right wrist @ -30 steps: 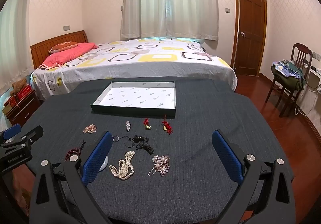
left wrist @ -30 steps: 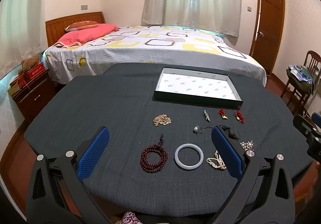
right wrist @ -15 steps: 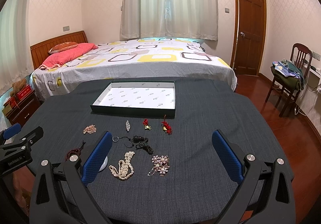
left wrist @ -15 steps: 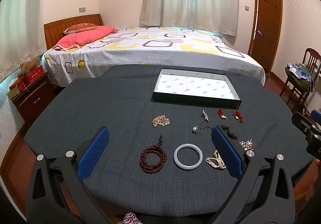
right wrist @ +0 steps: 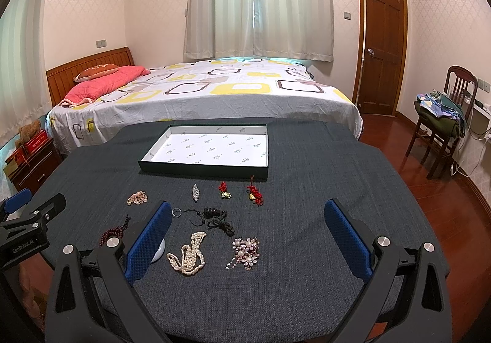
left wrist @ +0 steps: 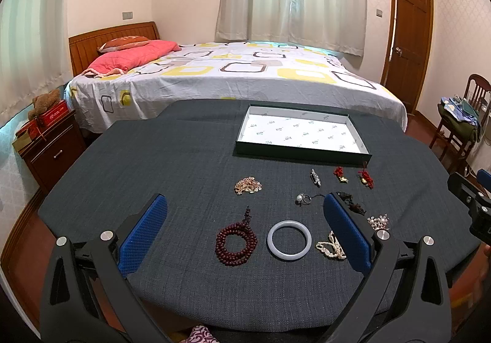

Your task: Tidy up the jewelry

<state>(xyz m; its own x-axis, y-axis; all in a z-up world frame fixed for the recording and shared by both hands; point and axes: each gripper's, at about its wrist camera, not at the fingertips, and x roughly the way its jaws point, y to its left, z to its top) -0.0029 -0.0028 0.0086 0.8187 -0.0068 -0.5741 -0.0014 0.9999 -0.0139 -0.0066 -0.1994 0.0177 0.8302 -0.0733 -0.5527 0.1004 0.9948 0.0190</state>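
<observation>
Both grippers are hovering wide apart and empty-handed above the dark grey cloth-covered table (left wrist: pixel 184 158). The left gripper (left wrist: pixel 245 234) is framing a dark red bead bracelet (left wrist: pixel 235 243) and pale jade bangle (left wrist: pixel 289 239), barely showing beside the right gripper (right wrist: pixel 245 234), which is showing a pearl-flower brooch (right wrist: pixel 245 252). "GenRobot.AI" is showing on the left gripper's body in the right view.

White lettering reading "GenRobot.AI" stands on the left gripper (right wrist: pixel 29 221) body. The tray (right wrist: pixel 144 162) lining's repeated printed marks are too small to read.

One tray (right wrist: pixel 202 170); two red tassel charms (right wrist: pixel 225 190); one jade bangle (left wrist: pixel 289 239); one pearl strand (right wrist: pixel 187 254); one beaded bracelet (left wrist: pixel 235 244).
</observation>
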